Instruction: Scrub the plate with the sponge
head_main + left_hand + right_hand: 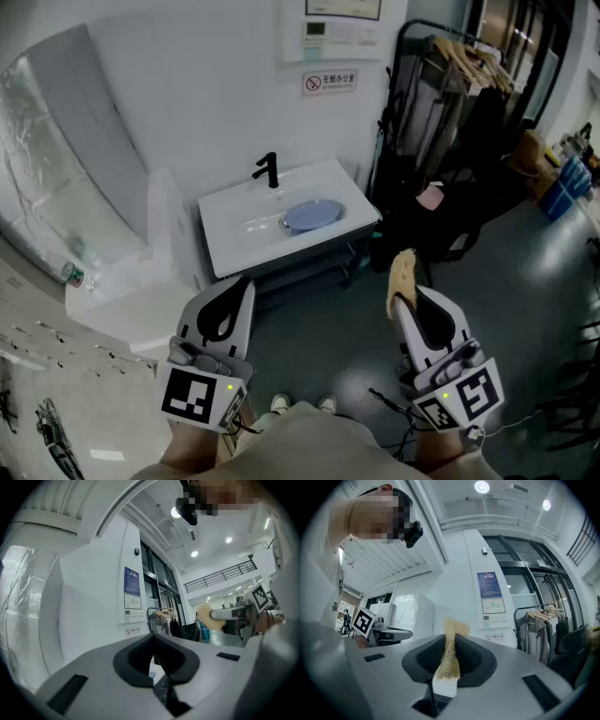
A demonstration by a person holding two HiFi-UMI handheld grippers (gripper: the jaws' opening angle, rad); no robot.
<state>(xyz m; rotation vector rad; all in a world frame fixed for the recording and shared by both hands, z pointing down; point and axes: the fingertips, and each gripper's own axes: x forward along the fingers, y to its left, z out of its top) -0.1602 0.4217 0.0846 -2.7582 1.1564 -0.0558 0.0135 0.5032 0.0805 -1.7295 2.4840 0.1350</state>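
Note:
A blue plate (314, 215) lies in the white sink (234, 239) under a black faucet (269, 171), well ahead of both grippers. My right gripper (403, 302) is shut on a tan fibrous sponge (403, 275), which sticks up past its tips. In the right gripper view the sponge (449, 651) is pinched between the dark pads of the right gripper (449, 641). My left gripper (244, 286) is held at the left, below the sink. In the left gripper view its jaws (153, 657) meet with nothing between them, and the sponge (207, 617) shows at the right.
A clothes rack with hangers (459, 75) and dark bags stands right of the sink. A blue crate (567, 183) sits at the far right. A white plastic-wrapped appliance (56, 159) fills the left. Grey floor lies between me and the sink, my shoes (300, 404) below.

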